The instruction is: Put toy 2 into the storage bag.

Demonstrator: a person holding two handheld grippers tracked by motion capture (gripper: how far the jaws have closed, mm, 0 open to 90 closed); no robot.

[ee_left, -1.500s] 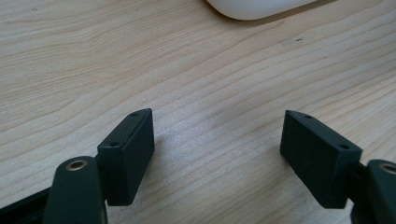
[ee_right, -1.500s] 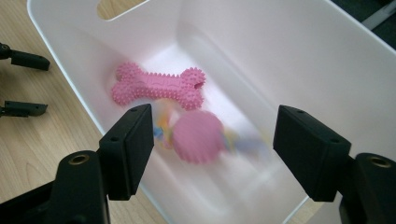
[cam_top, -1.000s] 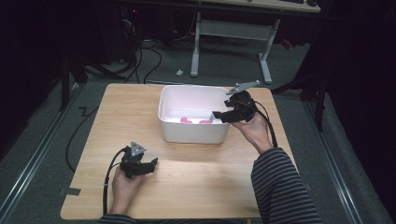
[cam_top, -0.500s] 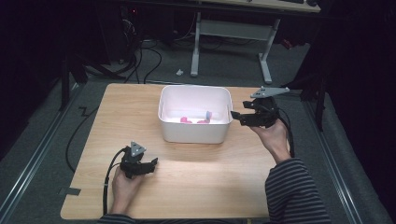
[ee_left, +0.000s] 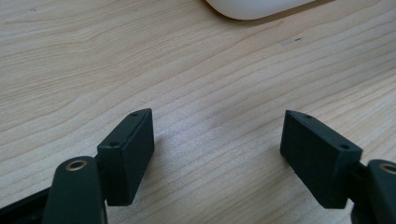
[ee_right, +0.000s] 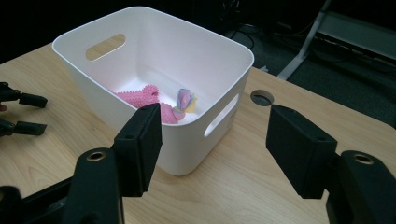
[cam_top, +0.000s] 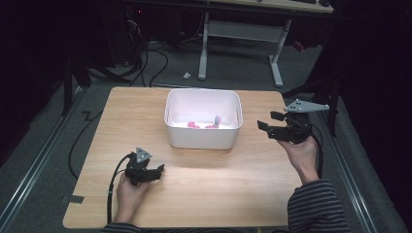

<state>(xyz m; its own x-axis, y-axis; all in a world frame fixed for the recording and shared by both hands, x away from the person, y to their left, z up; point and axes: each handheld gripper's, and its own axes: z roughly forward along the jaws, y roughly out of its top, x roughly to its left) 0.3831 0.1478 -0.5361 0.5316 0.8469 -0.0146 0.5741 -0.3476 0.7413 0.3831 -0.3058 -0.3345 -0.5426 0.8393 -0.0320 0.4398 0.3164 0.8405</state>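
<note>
A white plastic bin (cam_top: 203, 133) stands on the far middle of the wooden table (cam_top: 194, 194), its long side facing the person. Inside it, on the floor, lie a pink knobbly piece (ee_right: 140, 97) and, just beside it toward the near wall, a small bundle in pale blue, yellow and pink (ee_right: 186, 100); from above they appear as a few pink shapes and one bluish upright bit near the front wall of the bin. The right gripper (cam_top: 266, 125) is held in the person's right hand (cam_top: 302, 154) above the table's right edge, beside the bin's right end and apart from it, its jaws pointing left toward the bin. In the right gripper view the two black jaws stand apart with nothing between them; they have just been closing, and no thing is held. That same view looks across the bin's corner, with its two slot handles visible, and a round hole (ee_right: 261, 97) in the tabletop behind it. The left gripper (cam_top: 158, 171) rests low over the near left part of the table in the left hand (cam_top: 127, 191), well apart from the bin. Its jaws stand wide apart over bare wood, empty, with the bin's rounded bottom edge at the top of the left gripper view.
</note>
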